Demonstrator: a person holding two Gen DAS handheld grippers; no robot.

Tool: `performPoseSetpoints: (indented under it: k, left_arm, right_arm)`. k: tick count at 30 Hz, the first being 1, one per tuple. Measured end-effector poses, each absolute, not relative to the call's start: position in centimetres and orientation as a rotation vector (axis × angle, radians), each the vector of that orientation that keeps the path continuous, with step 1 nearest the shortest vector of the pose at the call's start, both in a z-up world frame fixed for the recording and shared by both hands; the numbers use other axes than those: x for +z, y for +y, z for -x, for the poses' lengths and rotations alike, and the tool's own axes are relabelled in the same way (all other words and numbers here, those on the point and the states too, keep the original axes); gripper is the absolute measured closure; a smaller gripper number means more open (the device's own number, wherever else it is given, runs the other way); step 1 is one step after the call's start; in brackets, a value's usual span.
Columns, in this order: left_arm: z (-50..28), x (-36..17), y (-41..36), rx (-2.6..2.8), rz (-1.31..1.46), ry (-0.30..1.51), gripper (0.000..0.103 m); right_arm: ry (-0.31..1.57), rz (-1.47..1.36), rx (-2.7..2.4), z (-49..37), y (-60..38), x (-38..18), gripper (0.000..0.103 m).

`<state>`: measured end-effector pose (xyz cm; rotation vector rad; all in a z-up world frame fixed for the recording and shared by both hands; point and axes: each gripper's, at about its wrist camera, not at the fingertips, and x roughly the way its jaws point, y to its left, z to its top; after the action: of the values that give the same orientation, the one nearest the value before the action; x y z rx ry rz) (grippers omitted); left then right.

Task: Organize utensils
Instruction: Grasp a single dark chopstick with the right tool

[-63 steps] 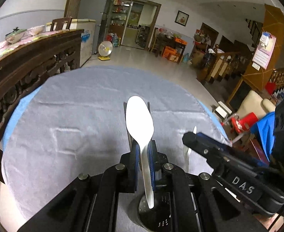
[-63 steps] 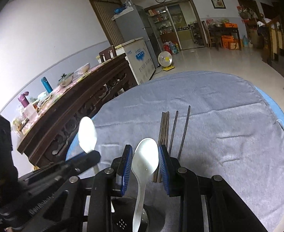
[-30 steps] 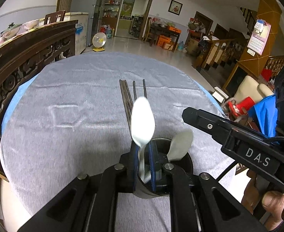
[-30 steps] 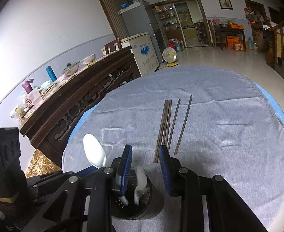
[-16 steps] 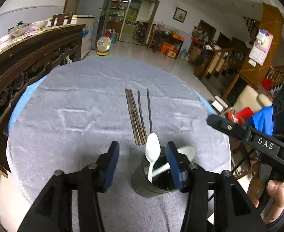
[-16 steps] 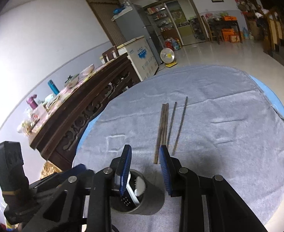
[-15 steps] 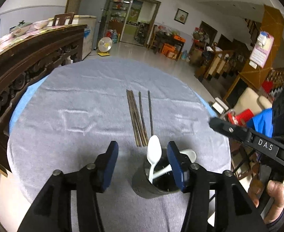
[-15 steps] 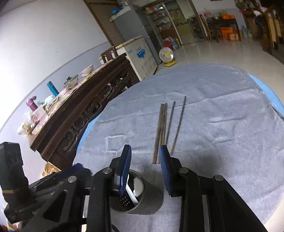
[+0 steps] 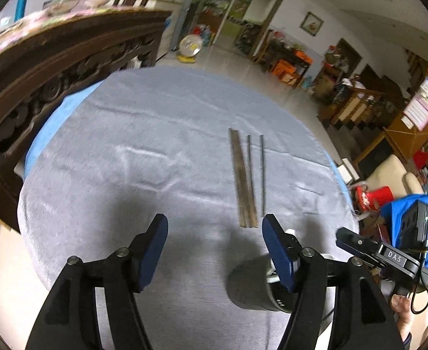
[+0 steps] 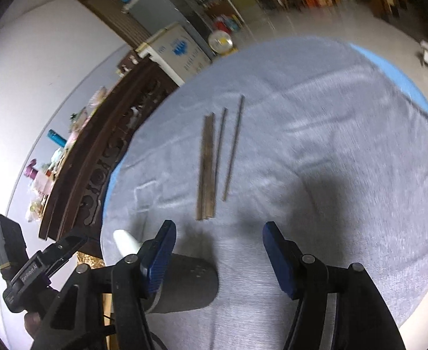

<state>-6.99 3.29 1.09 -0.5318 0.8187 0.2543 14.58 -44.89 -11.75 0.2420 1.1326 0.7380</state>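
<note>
**Both grippers spread, nothing held**

Left gripper (image 9: 215,234) and right gripper (image 10: 216,240) both stood wide apart, empty. Dark cylindrical utensil holder (image 10: 184,284) sat between them, white spoon (image 10: 126,242) protruding. Brown wooden chopsticks (image 9: 244,176) lay ahead on grey round tablecloth (image 9: 126,151); carved dark sideboard (image 9: 53,58) bordered left.

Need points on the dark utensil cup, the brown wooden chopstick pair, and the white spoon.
Dark cylindrical utensil cup (image 10: 190,285): right wrist view, on its outer wall.
Brown wooden chopstick pair (image 9: 243,178): left wrist view, mid-length.
White plastic spoon (image 10: 126,242): right wrist view, on the end sticking out of the cup.
</note>
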Motion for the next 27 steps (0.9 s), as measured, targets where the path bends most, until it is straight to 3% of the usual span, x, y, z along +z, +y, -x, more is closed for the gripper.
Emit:
performPoseSetpoints:
  k: [17, 25, 27]
  left_arm:
    - [1.4, -5.6, 7.6, 0.304, 0.592, 1.047, 0.035]
    - [-0.6, -7.2, 9.2, 0.316, 0.595, 1.085, 0.035]
    - [-1.0, -7.5, 9.5, 0.313, 0.592, 1.094, 0.035]
  right_arm:
    - [1.355, -0.099, 0.682, -24.9, -39.2, -16.3, 0.037]
    - [1.411, -0.004, 0.651, -30.5, -32.8, -18.2, 0.048]
    - [1.42, 0.018, 0.634, -31.8, -31.5, -18.5, 0.054]
